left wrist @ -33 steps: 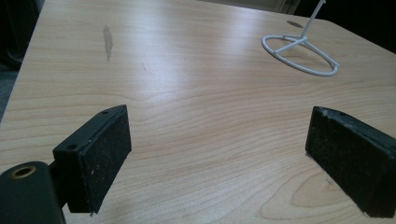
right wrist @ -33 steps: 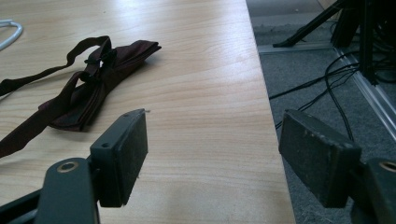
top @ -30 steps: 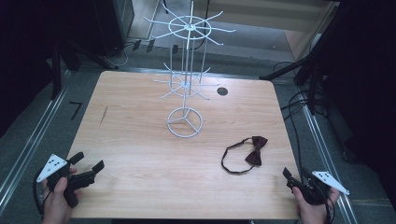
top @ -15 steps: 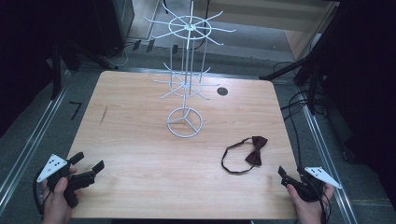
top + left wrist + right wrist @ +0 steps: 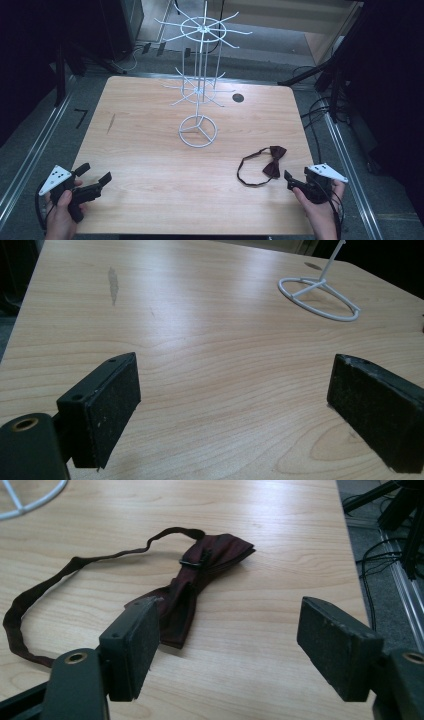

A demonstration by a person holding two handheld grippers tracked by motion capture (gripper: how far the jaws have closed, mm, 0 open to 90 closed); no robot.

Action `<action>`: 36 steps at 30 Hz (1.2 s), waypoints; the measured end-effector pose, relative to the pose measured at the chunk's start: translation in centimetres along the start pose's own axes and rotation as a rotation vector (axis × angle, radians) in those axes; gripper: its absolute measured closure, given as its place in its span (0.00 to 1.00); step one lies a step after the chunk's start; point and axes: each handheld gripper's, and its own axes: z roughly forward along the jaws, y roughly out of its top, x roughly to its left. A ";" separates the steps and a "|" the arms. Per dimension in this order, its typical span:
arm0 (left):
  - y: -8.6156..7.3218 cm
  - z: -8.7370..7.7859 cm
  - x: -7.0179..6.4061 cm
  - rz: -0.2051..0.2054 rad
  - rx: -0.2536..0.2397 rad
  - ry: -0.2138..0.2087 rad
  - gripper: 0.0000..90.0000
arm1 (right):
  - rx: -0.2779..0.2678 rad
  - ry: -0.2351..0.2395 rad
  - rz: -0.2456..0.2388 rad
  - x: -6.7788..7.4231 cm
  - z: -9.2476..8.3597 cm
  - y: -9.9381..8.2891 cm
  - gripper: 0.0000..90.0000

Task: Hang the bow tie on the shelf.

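Observation:
A dark red bow tie (image 5: 274, 161) with a thin strap loop lies flat on the wooden table (image 5: 150, 150) at the right front. My right gripper (image 5: 295, 181) is open just behind it. In the right gripper view the bow tie (image 5: 200, 570) lies ahead and left of the right gripper's (image 5: 230, 645) gap, one wing beside the left pad. At the table's left front corner my left gripper (image 5: 94, 173) is open with bare wood between its jaws, as the left gripper view also shows (image 5: 235, 405). A white wire display stand (image 5: 199, 75) rises from a ring base (image 5: 198, 131) mid-table.
A round black hole (image 5: 238, 98) sits in the tabletop behind the stand, and a dark smudge (image 5: 111, 123) marks the wood at the left. Black cables (image 5: 320, 110) trail on the floor to the right. The stand's ring base (image 5: 320, 297) is far ahead of the left gripper.
My right gripper has moved left and slightly forward, closer to the bow tie. The left gripper and the bow tie have stayed put.

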 end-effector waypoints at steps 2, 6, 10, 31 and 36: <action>0.0 0.0 0.0 0.000 0.001 0.003 0.08 | 0.015 0.001 -0.012 0.4 0.4 0.3 0.29; 0.0 0.0 0.0 0.000 -0.002 0.005 0.08 | 0.051 0.013 0.016 0.8 1.1 0.9 0.28; 0.0 0.0 0.0 -0.002 0.001 0.002 0.08 | 0.089 0.022 0.050 1.2 2.0 1.7 0.28; 0.0 0.0 0.0 -0.002 -0.003 -0.001 0.08 | 0.269 -0.004 0.160 4.0 6.7 4.0 0.50; 0.0 0.0 0.0 -0.002 -0.002 -0.001 0.08 | 0.286 -0.018 0.170 3.5 7.4 3.6 0.53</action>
